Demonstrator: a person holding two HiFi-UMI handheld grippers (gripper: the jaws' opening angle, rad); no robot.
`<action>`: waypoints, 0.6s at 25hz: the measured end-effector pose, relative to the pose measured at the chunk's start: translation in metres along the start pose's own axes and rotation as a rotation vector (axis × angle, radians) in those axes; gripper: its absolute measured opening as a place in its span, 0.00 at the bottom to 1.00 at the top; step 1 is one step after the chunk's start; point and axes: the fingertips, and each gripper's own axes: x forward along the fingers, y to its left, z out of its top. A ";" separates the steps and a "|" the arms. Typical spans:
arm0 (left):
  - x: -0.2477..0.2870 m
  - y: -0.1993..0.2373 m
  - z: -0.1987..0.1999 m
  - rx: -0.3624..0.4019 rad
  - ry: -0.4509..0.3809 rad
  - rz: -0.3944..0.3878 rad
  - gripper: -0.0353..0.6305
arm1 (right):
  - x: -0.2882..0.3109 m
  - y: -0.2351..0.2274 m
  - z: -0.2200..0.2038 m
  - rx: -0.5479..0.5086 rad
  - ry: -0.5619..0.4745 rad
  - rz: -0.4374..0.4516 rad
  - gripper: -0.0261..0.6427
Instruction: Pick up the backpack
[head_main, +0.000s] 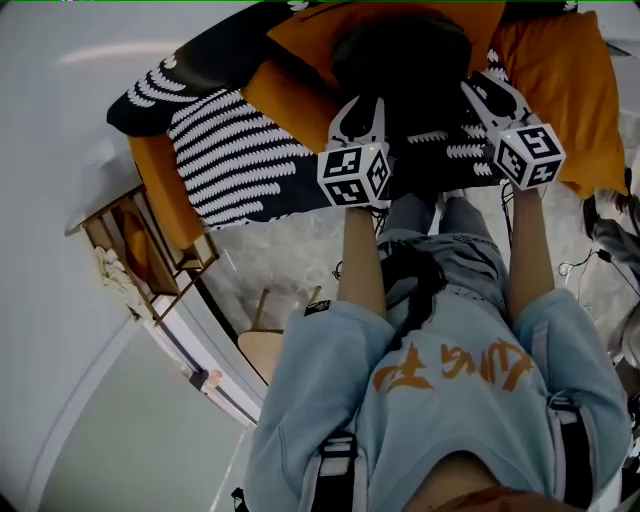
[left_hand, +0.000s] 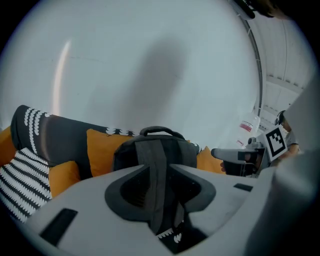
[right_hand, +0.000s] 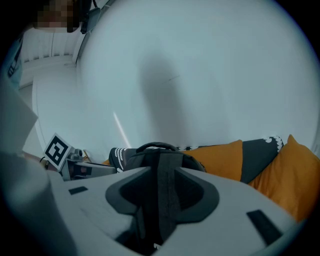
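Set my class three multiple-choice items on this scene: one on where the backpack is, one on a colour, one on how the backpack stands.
1. Where is the backpack?
A on the floor
B on the sofa
C on a shelf

2. What colour are the cushions beside it?
A orange
B green
C pink

3. How does the backpack stand?
A flat on its side
B upright, handle on top
C hung from a hook

Key:
1 B: it rests on the seat, against the backrest.
2 A: orange shows on both sides of it.
3 B: the handle arches over its top in both gripper views.
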 end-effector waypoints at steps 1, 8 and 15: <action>0.004 0.002 -0.001 -0.002 0.014 -0.011 0.29 | 0.005 -0.001 -0.003 0.003 0.019 0.004 0.28; 0.034 0.011 -0.012 -0.032 0.083 -0.055 0.40 | 0.034 -0.021 -0.021 0.000 0.123 0.017 0.36; 0.055 0.010 -0.020 -0.048 0.114 -0.136 0.41 | 0.064 -0.025 -0.039 -0.014 0.224 0.082 0.42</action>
